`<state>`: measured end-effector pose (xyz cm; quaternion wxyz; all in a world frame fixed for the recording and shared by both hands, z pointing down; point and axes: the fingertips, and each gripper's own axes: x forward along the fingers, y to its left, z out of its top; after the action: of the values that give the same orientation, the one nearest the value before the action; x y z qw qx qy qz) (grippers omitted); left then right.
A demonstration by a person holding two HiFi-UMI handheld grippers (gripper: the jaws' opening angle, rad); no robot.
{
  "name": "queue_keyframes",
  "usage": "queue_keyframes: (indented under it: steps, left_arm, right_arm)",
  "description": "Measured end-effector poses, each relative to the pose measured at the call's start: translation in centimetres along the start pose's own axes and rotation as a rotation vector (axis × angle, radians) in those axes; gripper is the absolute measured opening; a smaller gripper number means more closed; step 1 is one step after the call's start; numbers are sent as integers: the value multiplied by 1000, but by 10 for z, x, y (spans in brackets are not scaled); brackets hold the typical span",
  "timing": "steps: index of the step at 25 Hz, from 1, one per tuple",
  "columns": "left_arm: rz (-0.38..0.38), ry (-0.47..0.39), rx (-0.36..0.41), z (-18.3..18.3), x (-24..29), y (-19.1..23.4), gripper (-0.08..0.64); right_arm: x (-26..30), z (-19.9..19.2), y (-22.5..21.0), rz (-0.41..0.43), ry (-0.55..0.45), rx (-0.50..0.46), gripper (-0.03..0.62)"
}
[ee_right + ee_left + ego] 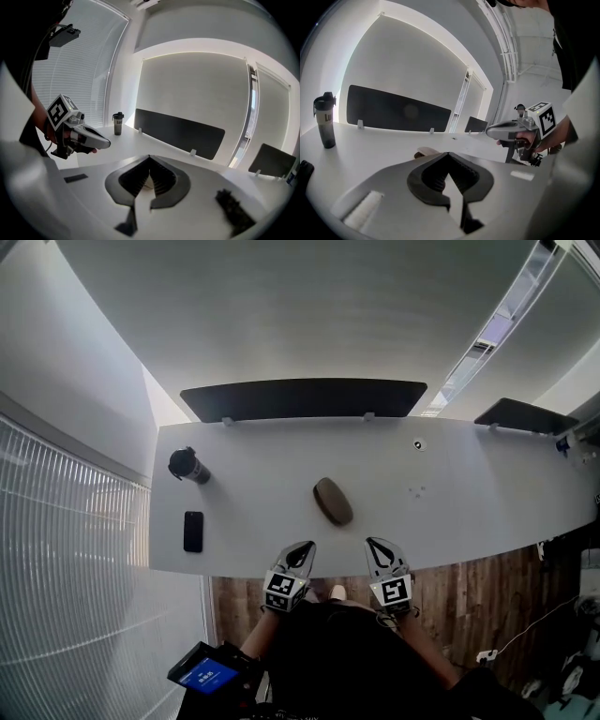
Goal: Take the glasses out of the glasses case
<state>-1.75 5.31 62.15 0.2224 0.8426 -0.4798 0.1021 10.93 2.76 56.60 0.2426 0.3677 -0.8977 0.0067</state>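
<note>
A brown oval glasses case [332, 501] lies shut on the white table [450, 493], a little beyond both grippers. My left gripper [307, 546] hovers at the table's near edge, just left of and short of the case, jaws shut with nothing in them. My right gripper [372, 543] is level with it on the right, also shut and empty. In the left gripper view the case [424, 152] peeks out just above the closed jaws [448, 154], and the right gripper [519, 131] shows at the right. In the right gripper view the left gripper [83, 134] appears beside the closed jaws [149, 157].
A black bottle [188, 466] stands at the table's left end, with a dark phone [193, 531] lying flat nearer the edge. A black divider panel [300, 397] runs along the far edge. Window blinds [66, 549] are at the left, and wooden floor [487, 596] is below the table's near edge.
</note>
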Motion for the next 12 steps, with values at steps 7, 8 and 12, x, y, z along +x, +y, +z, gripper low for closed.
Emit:
queue_keyframes:
  steps: [7, 8, 12]
  left_arm:
    - [-63, -11, 11, 6, 8, 34, 8]
    - [-58, -10, 0, 7, 6, 40, 8]
    - [-71, 4, -8, 2, 5, 50, 8]
  right_arm:
    - [41, 15, 23, 5, 71, -9, 7]
    - [47, 23, 27, 10, 69, -14, 7]
    - [55, 31, 32, 4, 75, -22, 6]
